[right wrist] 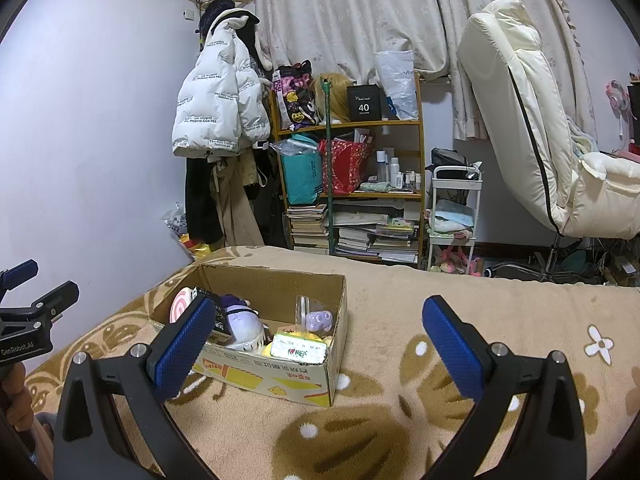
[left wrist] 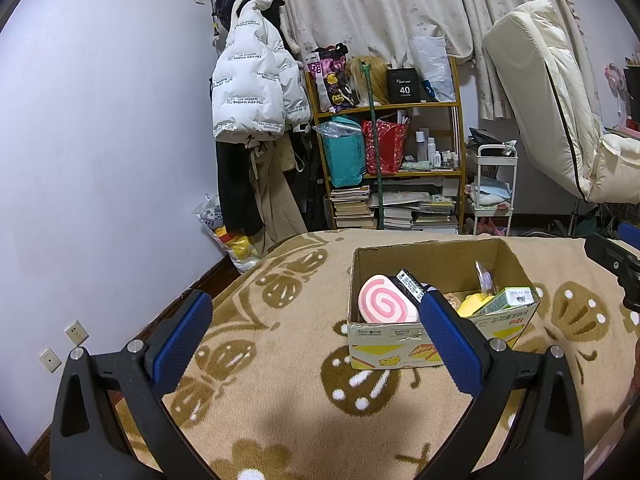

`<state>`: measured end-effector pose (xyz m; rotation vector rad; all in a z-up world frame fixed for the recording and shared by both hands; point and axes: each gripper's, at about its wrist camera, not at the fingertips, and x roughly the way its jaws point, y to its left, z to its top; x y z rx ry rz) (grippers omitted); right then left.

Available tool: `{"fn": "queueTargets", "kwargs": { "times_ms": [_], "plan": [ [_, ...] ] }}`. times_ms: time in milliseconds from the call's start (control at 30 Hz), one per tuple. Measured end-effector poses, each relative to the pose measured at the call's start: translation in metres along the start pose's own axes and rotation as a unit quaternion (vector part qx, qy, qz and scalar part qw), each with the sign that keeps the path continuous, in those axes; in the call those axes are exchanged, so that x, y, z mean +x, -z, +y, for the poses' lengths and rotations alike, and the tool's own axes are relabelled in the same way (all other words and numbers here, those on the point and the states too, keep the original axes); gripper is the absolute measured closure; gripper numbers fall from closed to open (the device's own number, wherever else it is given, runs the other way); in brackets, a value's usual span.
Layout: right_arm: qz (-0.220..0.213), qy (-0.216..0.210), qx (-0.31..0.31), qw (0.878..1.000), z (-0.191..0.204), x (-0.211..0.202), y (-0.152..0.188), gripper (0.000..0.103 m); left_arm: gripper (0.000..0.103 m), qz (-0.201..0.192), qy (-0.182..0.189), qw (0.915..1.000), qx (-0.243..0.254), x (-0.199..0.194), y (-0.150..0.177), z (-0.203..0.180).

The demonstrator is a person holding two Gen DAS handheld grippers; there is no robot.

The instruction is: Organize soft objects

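Note:
A cardboard box (left wrist: 400,346) stands on a beige patterned blanket (left wrist: 280,408). It holds a pink swirl cushion (left wrist: 384,300), a yellow soft toy (left wrist: 474,304), a green carton (left wrist: 510,298) and a black packet (left wrist: 412,284). In the right wrist view the box (right wrist: 280,380) also shows a purple-white plush (right wrist: 244,326) and a small purple toy (right wrist: 318,319). My left gripper (left wrist: 316,332) is open and empty, just left of the box. My right gripper (right wrist: 320,344) is open and empty, over the box's right end.
A wooden shelf (left wrist: 400,140) with bags, bottles and stacked books stands behind the bed. Coats (left wrist: 248,92) hang on the wall at left. A white trolley (right wrist: 454,216) and a cream reclining chair (right wrist: 540,140) stand at right.

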<state>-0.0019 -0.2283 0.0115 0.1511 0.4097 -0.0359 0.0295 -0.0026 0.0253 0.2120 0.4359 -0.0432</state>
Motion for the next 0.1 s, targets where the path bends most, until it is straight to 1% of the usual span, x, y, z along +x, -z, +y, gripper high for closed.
{"fn": "queueTargets", "kwargs": {
  "times_ms": [100],
  "plan": [
    [0.001,-0.001,0.000,1.000,-0.0005,0.0001,0.0000,0.000,0.001,-0.001,0.000,1.0000,0.000,-0.0003,-0.0005,-0.0002]
  ]
}}
